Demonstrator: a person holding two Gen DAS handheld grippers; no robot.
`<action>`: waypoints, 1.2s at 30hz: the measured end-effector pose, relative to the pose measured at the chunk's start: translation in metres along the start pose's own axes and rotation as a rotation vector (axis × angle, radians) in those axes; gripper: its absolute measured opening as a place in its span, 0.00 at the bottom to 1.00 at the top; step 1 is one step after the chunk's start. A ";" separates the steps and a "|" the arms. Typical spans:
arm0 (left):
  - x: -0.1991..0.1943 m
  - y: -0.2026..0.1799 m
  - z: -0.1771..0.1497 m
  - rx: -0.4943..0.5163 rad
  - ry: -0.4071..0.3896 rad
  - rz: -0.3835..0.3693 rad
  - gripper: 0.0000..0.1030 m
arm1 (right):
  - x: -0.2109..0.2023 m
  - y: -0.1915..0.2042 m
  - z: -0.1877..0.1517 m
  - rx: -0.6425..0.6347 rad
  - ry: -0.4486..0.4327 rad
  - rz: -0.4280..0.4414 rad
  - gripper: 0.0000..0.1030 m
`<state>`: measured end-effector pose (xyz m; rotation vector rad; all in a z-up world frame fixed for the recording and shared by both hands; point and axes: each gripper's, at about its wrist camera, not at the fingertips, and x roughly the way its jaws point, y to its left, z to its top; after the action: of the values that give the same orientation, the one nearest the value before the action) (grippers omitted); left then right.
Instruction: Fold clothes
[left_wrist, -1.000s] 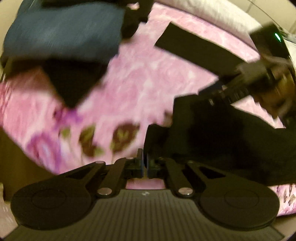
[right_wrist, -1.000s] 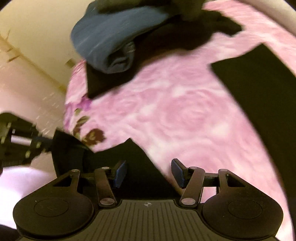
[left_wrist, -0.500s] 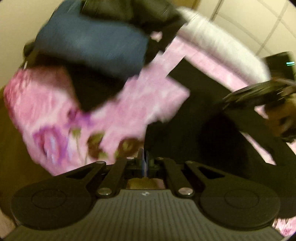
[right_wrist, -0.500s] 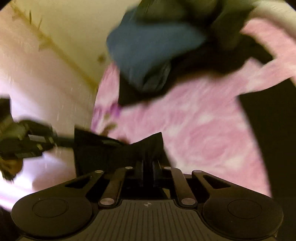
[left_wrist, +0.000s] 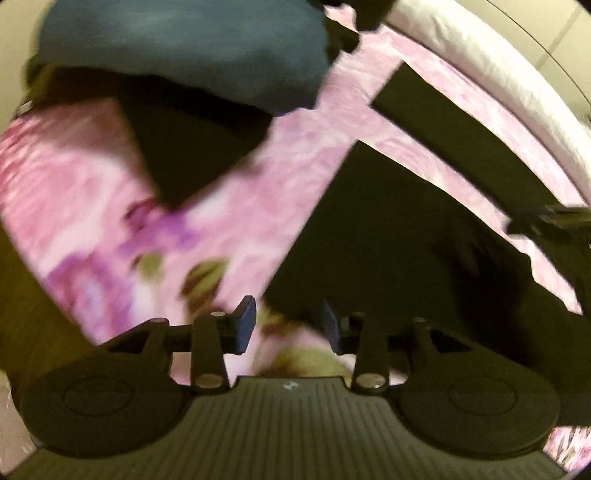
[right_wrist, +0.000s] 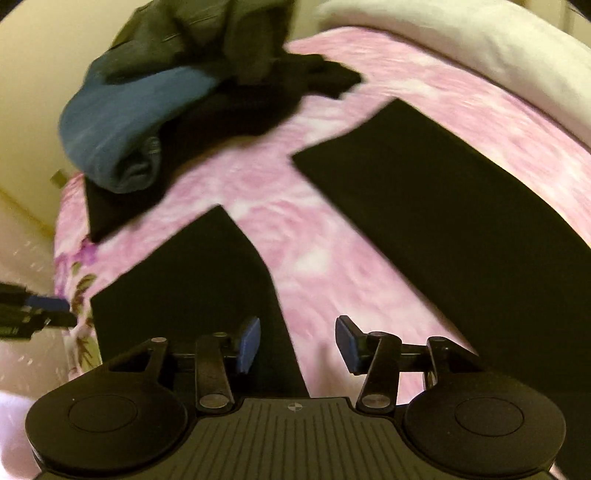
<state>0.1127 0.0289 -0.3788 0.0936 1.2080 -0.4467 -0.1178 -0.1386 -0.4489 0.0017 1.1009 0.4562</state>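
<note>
Both grippers had just let go. The left gripper (left_wrist: 284, 321) and the right gripper (right_wrist: 297, 345), each pinched on black cloth a moment before, were opening with nothing between their blue pads. The black trousers (right_wrist: 192, 288) now lay flat and matte on the soft pink flowered blanket (right_wrist: 332, 236), suggesting that fold was set down. Beyond, a rumpled pile of clothes (right_wrist: 147, 122), blue and dark, waited.

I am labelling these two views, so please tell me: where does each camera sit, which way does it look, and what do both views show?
Left wrist: on the left gripper, looking steeply down at the pink bedspread; jaws opening, empty.
Right wrist: on the right gripper, looking down over black trousers; jaws opening, empty.
Shared: bedspread, trousers, blue garment, each other's gripper at the edge.
</note>
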 end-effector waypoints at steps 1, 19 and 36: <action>0.011 -0.004 0.005 0.024 0.046 0.012 0.35 | -0.008 -0.002 -0.011 0.021 0.001 -0.016 0.48; -0.007 -0.021 -0.020 0.157 0.228 0.179 0.12 | -0.126 -0.051 -0.215 0.482 0.134 -0.294 0.49; -0.028 -0.192 -0.056 0.858 0.065 -0.047 0.20 | -0.188 -0.104 -0.341 0.844 0.106 -0.419 0.49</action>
<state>-0.0178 -0.1212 -0.3421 0.8188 1.0112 -0.9861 -0.4435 -0.3757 -0.4687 0.4840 1.2896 -0.4070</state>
